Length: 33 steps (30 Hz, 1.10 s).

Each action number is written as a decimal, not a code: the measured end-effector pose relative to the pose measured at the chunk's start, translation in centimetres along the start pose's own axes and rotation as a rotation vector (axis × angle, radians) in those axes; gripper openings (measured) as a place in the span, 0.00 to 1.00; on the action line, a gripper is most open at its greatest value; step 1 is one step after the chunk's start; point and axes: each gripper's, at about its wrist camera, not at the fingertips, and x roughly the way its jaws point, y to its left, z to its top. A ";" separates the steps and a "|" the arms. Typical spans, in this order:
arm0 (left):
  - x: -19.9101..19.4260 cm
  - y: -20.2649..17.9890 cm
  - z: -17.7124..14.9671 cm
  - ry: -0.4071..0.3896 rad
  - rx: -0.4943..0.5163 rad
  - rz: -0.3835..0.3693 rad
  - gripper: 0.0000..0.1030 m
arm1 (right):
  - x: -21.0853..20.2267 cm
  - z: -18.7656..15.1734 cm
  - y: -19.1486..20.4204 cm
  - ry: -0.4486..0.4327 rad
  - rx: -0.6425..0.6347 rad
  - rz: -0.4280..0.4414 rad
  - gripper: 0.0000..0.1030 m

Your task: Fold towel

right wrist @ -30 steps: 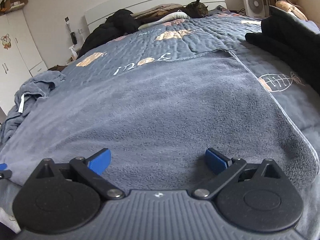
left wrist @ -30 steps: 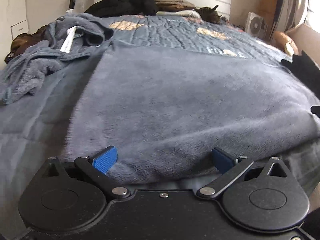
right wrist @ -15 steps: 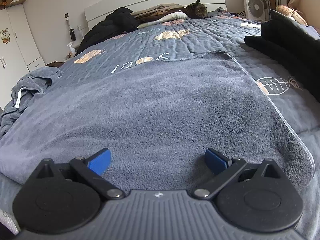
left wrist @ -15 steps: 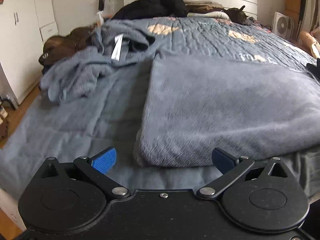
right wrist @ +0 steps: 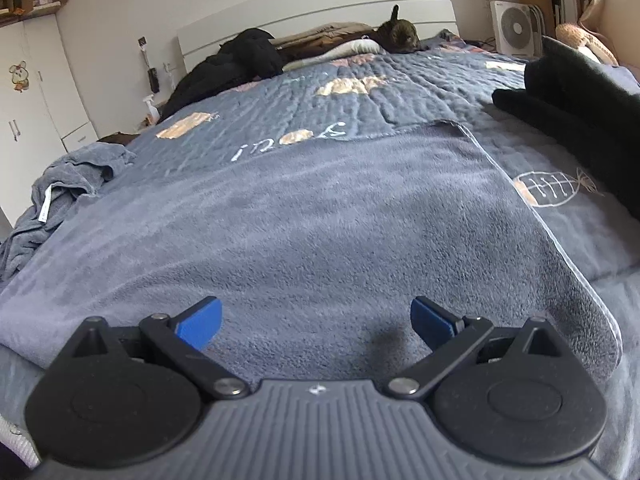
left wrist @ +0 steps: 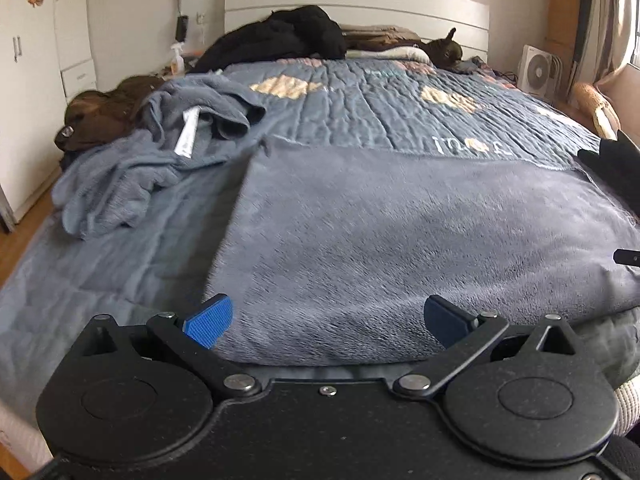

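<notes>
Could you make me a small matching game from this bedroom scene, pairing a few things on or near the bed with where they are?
Things:
1. flat towel
2. crumpled towel
3. cat
4. fan

Places:
A. beside the bed, near the window
B. at the headboard
C. heaped at the bed's left edge
D. spread out just ahead of both open grippers

Pairs: 1-D, 2-C, 3-B, 4-A

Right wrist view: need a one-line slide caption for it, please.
Open right gripper poised over the near edge of a grey-blue fleece towel spread flat on a quilted blue bedspread, beside a black cat.
</notes>
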 end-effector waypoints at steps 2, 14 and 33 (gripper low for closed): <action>1.1 -0.1 -0.1 0.014 -0.024 -0.009 1.00 | 0.2 -0.1 0.1 0.008 -0.006 -0.001 0.98; 5.0 0.6 2.3 -0.043 -0.081 -0.037 1.00 | 0.2 0.5 0.5 -0.037 0.013 0.004 0.98; 23.7 2.0 13.4 -0.034 -0.001 -0.144 1.00 | 2.6 2.1 3.3 -0.049 0.018 0.100 0.98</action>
